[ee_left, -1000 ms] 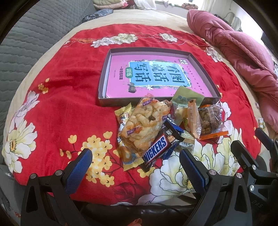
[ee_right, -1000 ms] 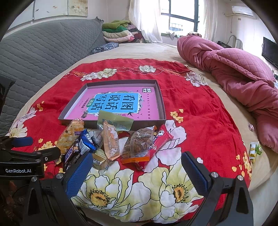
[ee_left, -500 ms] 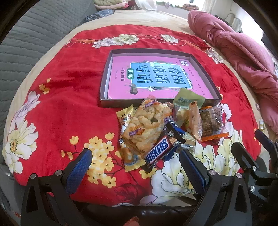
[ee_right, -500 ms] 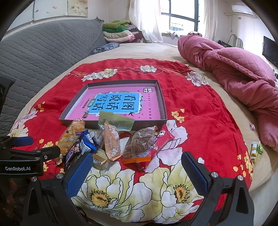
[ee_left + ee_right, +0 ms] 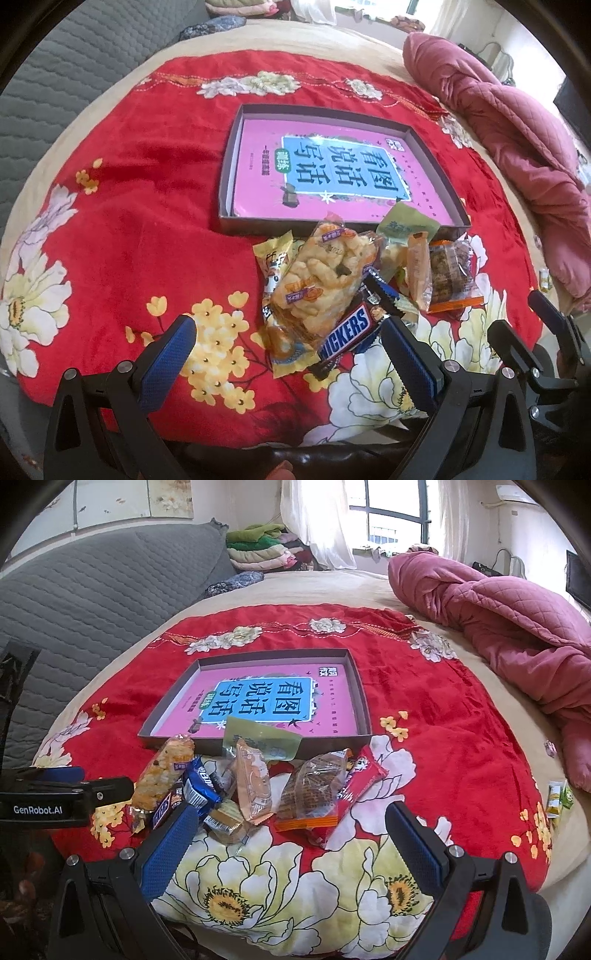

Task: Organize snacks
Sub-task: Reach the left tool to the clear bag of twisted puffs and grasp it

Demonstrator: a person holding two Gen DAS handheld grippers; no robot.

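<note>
Left gripper (image 5: 288, 341) has eased slightly forward since a second ago, so the snack pile sits a bit lower in its view; snacks themselves unmoved. Right gripper (image 5: 291, 825) barely shifted.

Both grippers have fingers spread wide, holding nothing, hovering at the near edge of the red blanket (image 5: 140, 221).

Snacks are heaped on the blanket just near of the box (image 5: 236, 162), touching its near wall. Box is shallow, open, with a pink book (image 5: 332, 177) lying flat inside.

Pile, left to right in the left view: yellow pack (image 5: 275, 258) under a clear puffed-snack bag (image 5: 319, 280); Snickers (image 5: 347, 328) at the near side, between the left gripper's fingers; blue wrapper (image 5: 382, 291) beside it; green pack (image 5: 408, 227) leaning on the box wall; orange pack (image 5: 419, 269); brown cake pack (image 5: 452, 275) far right. Right view adds a red wrapper (image 5: 364, 777) to the right of the cake pack and a small gold pack (image 5: 227, 821) near side.

Pink quilt (image 5: 517, 627) bunched far right. Two small packets (image 5: 557, 797) lie well apart at the right edge of the bed.
</note>
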